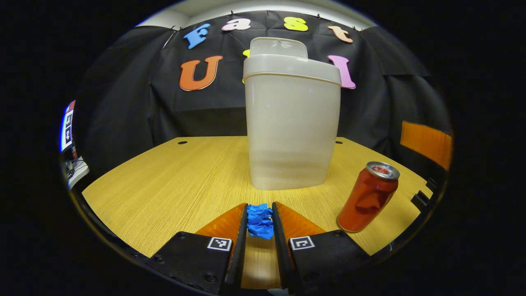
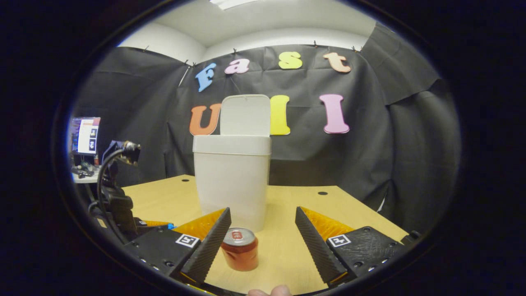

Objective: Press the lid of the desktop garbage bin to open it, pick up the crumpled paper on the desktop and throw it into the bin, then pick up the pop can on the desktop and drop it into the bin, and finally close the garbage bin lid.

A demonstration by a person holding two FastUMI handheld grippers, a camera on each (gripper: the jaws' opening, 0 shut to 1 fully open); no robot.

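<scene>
While upright, pop can (image 1: 367, 197), long axis vertical

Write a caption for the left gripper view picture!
Left tongs pinch blue crumpled paper before the open bin, dented pop can nearby.

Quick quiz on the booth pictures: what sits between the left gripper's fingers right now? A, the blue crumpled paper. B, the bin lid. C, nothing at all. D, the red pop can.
A: in the left gripper view the blue crumpled paper is pinched between the left gripper fingers, while the pop can stands apart on the table and the bin's lid is raised.
</scene>
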